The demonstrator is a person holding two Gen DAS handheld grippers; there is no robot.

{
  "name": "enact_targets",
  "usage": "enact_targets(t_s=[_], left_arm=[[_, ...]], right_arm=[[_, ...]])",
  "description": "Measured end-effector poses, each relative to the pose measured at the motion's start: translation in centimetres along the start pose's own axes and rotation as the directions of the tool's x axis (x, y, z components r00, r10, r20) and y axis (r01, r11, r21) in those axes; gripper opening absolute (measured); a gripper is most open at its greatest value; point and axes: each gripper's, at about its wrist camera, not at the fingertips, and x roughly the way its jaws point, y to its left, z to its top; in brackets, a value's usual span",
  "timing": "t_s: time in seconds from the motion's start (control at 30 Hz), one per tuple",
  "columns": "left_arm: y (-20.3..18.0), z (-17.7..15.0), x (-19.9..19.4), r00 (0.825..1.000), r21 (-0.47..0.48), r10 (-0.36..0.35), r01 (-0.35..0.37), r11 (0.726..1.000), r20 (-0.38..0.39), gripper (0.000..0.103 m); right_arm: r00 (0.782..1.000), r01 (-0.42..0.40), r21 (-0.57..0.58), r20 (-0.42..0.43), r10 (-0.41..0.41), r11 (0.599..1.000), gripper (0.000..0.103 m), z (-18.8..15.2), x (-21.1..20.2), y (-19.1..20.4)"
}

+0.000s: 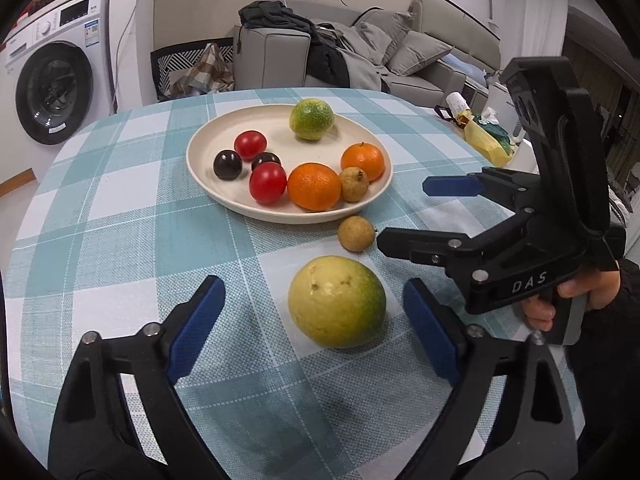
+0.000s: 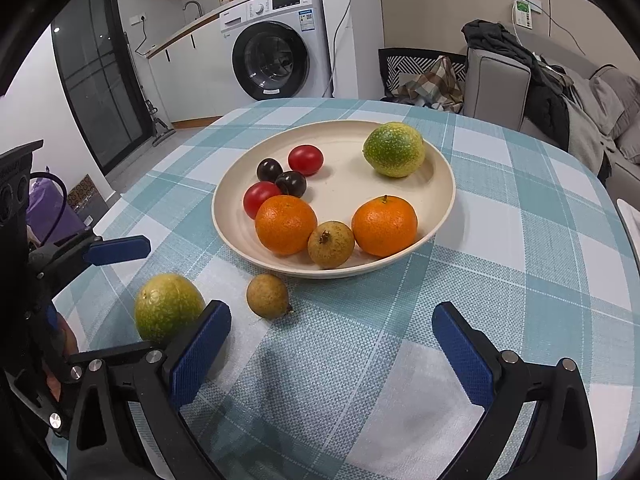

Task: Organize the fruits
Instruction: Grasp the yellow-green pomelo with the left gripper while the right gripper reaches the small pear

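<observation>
A cream plate (image 1: 208, 136) (image 2: 440, 168) on the checked tablecloth holds two oranges (image 1: 315, 186) (image 2: 286, 224), two red tomatoes (image 1: 267, 182), two dark plums (image 1: 227, 164), a green citrus (image 1: 311, 119) (image 2: 394, 149) and a small brown longan (image 1: 354, 184) (image 2: 331, 244). A second longan (image 1: 355, 233) (image 2: 267, 295) and a large yellow-green fruit (image 1: 337, 301) (image 2: 168, 306) lie on the cloth in front of the plate. My left gripper (image 1: 316, 328) is open around the large fruit without touching it. My right gripper (image 2: 332, 352) is open and empty, right of that fruit; it also shows in the left wrist view (image 1: 416, 216).
The round table's edge (image 1: 32, 216) curves close on the left. A yellow bag and a tissue pack (image 1: 488, 136) sit at the table's far right. A washing machine (image 2: 276, 40), a chair and a sofa (image 1: 420, 52) stand beyond the table.
</observation>
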Motion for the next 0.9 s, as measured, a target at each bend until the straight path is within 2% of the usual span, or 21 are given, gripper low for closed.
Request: enact_targets(t_s=[0.07,0.2,0.33,0.7,0.73,0.83,0.9], left_arm=[[-0.2,0.0,0.3,1.000,0.008,-0.010,0.010,1.000,-0.016,0.076],[-0.3,-0.1,0.4,0.999,0.008,-0.046,0.046,0.999,-0.024,0.049],[-0.2,-0.1,0.3,0.998,0.002,-0.053,0.053,0.999,-0.023,0.049],[1.5,0.3,-0.3,1.000,-0.077,-0.005,0.006,0.997,0.020,0.049],[1.7,0.3,-0.4,1.000,-0.081,0.001,0.001,0.997,0.026,0.049],[2.1,0.5,-0.6,0.999,-0.093,0.021,-0.017,0.996,0.043,0.049],[2.3,0.5,-0.8,0.998,-0.101,0.029,-0.024,0.995,0.051,0.049]], right_arm=[[1.000,-0.002,0.002,0.004,0.002,1.000,0.103,0.0,-0.1,0.0],[1.000,-0.004,0.004,0.007,0.004,1.000,0.103,0.1,-0.2,-0.1],[1.000,-0.008,0.002,0.003,0.008,1.000,0.103,0.1,0.0,0.0],[0.999,-0.038,-0.016,-0.031,0.037,0.999,0.102,0.0,1.0,0.9],[0.999,-0.043,-0.020,-0.032,0.043,0.999,0.100,0.0,1.1,1.1],[0.997,-0.071,-0.031,-0.047,0.069,0.997,0.078,-0.1,1.4,1.5],[0.996,-0.072,-0.042,-0.047,0.070,0.996,0.076,-0.1,1.5,1.8]])
